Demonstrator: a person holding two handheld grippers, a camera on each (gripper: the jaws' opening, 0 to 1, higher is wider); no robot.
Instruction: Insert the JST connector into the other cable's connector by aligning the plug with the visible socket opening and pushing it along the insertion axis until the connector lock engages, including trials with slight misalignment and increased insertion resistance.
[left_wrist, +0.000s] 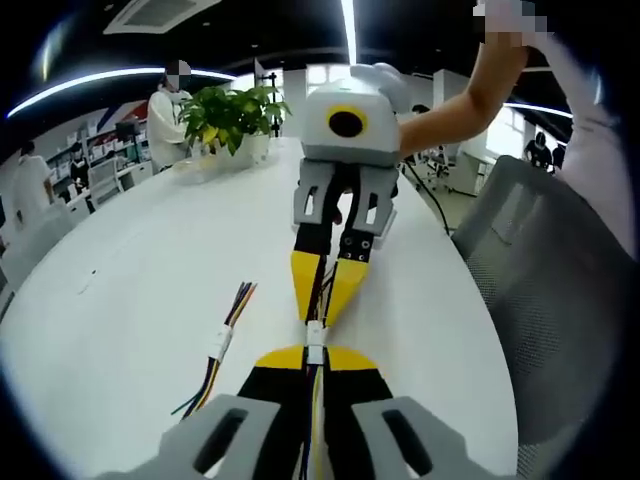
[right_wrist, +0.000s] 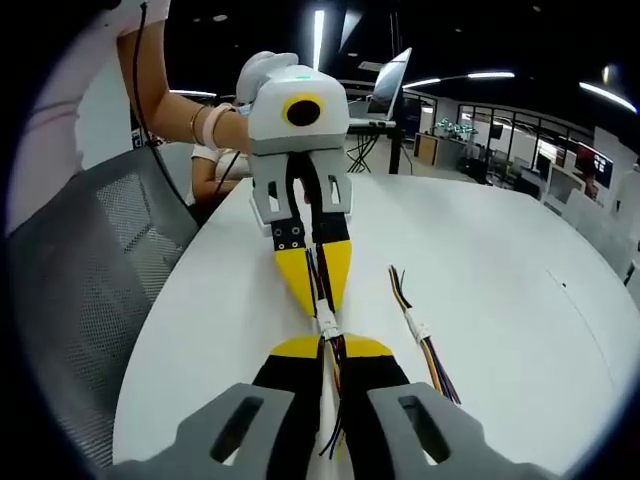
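You're mid-insertion: left gripper (left_wrist: 313, 362) and right gripper (right_wrist: 332, 352), jaws clamped on cables, meet at the white connector pair (left_wrist: 315, 333) at 6 o'clock above the table (left_wrist: 150, 280); next, push straight along the axis.

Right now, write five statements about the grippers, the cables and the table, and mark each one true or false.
1. The left gripper and right gripper face each other, tips nearly meeting. True.
2. The white connectors sit between the two grippers' tips. True.
3. A spare cable hangs over the table edge. False: it lies flat on the tabletop.
4. The table is black. False: white.
5. A potted plant stands on the table. True.
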